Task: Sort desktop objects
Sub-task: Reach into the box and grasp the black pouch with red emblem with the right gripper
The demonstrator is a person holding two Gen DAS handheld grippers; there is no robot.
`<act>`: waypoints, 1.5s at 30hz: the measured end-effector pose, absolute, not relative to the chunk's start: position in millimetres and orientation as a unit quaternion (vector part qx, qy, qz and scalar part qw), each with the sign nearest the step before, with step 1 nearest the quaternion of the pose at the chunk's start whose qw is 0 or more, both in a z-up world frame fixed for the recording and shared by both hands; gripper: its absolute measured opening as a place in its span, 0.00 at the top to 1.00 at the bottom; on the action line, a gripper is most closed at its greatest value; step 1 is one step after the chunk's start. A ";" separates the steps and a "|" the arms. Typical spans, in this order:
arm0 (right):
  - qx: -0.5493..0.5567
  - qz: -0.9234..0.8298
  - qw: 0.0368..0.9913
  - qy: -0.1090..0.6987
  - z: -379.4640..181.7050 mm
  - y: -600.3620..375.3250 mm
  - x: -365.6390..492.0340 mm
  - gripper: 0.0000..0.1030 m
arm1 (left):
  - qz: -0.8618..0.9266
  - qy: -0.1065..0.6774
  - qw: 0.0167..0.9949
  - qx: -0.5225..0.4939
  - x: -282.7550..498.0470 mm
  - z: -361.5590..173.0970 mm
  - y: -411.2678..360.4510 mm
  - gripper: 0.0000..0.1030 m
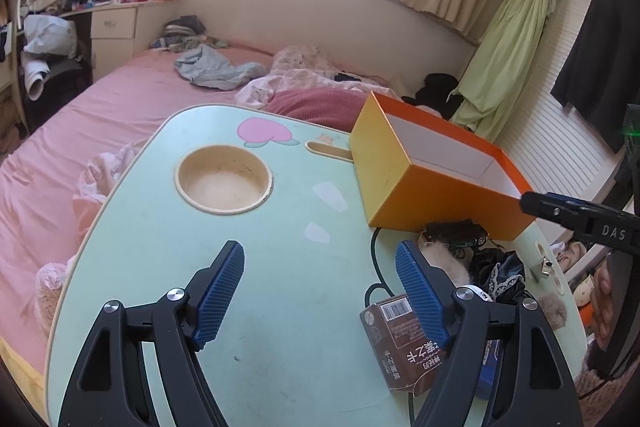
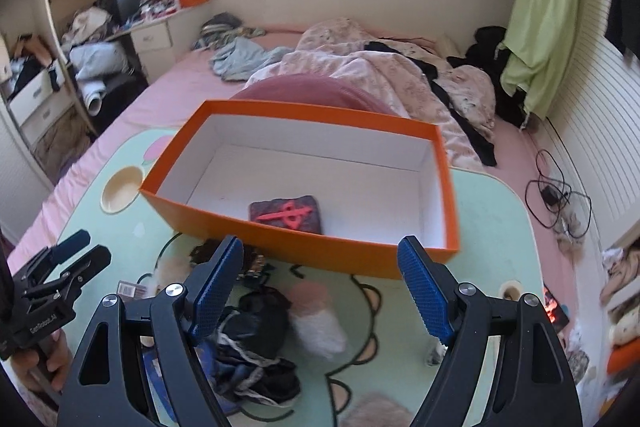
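Note:
An open orange box (image 2: 304,251) with a white inside stands on the mint-green lap table (image 2: 488,227). In it lies a dark pad with a red mark (image 2: 286,214). My right gripper (image 2: 320,287) hangs open above the table in front of the box, nothing between its fingers. Below it lie a black lace-trimmed cloth (image 2: 256,343) and a white-pink fluffy piece (image 2: 316,323). My left gripper (image 1: 320,291) is open over bare table (image 1: 280,307). A brown carton (image 1: 400,339) lies by its right finger, outside the jaws. The orange box (image 1: 408,187) stands to the right.
The table rests on a pink bed with heaped blankets (image 2: 380,75). A round cup recess (image 1: 224,179) is sunk in the table's left part. A dark cable (image 1: 374,255) runs across the table. Black cords (image 2: 556,195) lie on the bed at right. A hand (image 2: 44,363) holds the left gripper.

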State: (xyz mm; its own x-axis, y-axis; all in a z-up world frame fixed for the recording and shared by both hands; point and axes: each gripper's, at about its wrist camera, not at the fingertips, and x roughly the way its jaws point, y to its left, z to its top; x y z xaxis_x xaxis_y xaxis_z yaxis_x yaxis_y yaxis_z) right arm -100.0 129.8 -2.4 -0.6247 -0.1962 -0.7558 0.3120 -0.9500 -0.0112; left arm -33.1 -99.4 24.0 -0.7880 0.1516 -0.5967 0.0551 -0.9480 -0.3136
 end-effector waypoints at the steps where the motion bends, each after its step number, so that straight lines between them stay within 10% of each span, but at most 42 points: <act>1: 0.413 -0.896 0.148 0.072 -3.3 126.4 -100.6 0.23 | 0.932 -0.161 0.027 -0.324 -32.9 23.9 -99.8 0.24; 17: 0.599 -0.784 0.165 0.007 -38.6 100.6 -197.9 0.23 | 0.928 -0.183 0.044 -0.322 -31.9 23.3 -104.9 0.24; 45: 0.606 -0.784 0.129 0.040 -41.9 106.7 -205.6 0.23 | 0.926 -0.182 0.037 -0.330 -36.2 22.6 -103.2 0.24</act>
